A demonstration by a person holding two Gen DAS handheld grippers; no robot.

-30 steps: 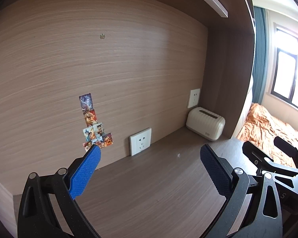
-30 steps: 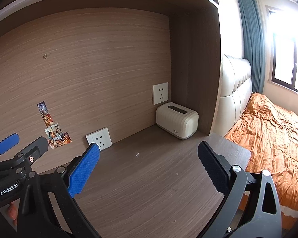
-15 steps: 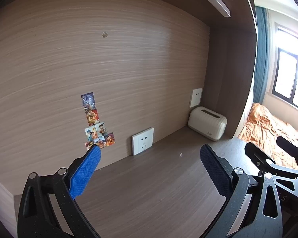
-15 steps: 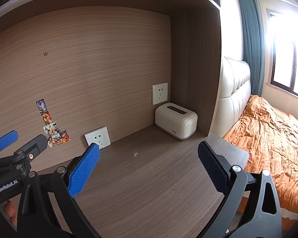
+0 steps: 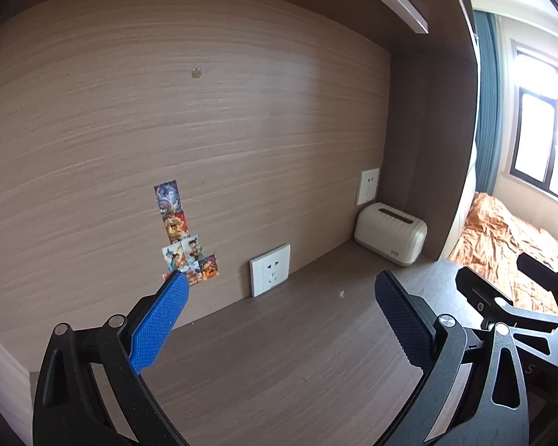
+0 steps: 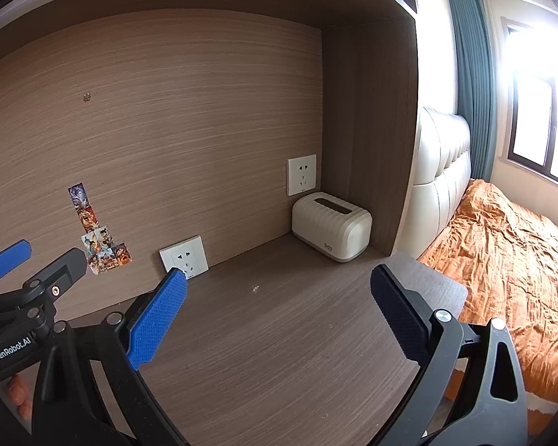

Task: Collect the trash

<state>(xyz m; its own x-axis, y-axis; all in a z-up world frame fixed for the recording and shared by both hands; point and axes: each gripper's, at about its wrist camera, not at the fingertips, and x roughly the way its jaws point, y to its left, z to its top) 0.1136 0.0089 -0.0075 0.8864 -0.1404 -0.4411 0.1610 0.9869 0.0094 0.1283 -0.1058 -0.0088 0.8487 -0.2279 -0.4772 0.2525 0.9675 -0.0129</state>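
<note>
far left of the right cam: left gripper [image 6: 7,256] pokes in, one blue pad and black frame showing; from its own cam the left gripper [image 5: 277,319] has its jaws spread wide w/ nothing between them, held above the desk [image 5: 279,371].

next along the back wall [image 5: 167,130]: a strip of stickers [image 5: 184,238], low down near the desk line. not loose, stuck on the panel, so prob not trash. right of them a wall socket [image 5: 270,274] sits just above the desk surface.

mid desk: one tiny pale scrap [image 5: 341,293], also seen in the right cam as the scrap [image 6: 256,288]. lies flat on bare wood, well apart from both grippers, ahead of them, between the low socket and the tissue box. only thing here that looks like trash, too small to tell what it is.

right gripper [image 6: 277,316]: jaws wide apart too, empty, hovering over the desk.

further right: a second socket [image 6: 301,174] higher up, just behind a cream tissue box [image 6: 331,225] in the back corner. box looks like it belongs there, not trash.

far right: bed [image 6: 502,252] w/ orange sheet, window [image 6: 532,126] behind it.

progress, my guess: nothing picked up as far as shown, both grippers empty, no bin or bag in either view. so it's either the v. start or between pickups; can't tell. left to do: get that scrap, find somewhere to drop it. scrap is so small and flat a pinch may slip over it.
</note>
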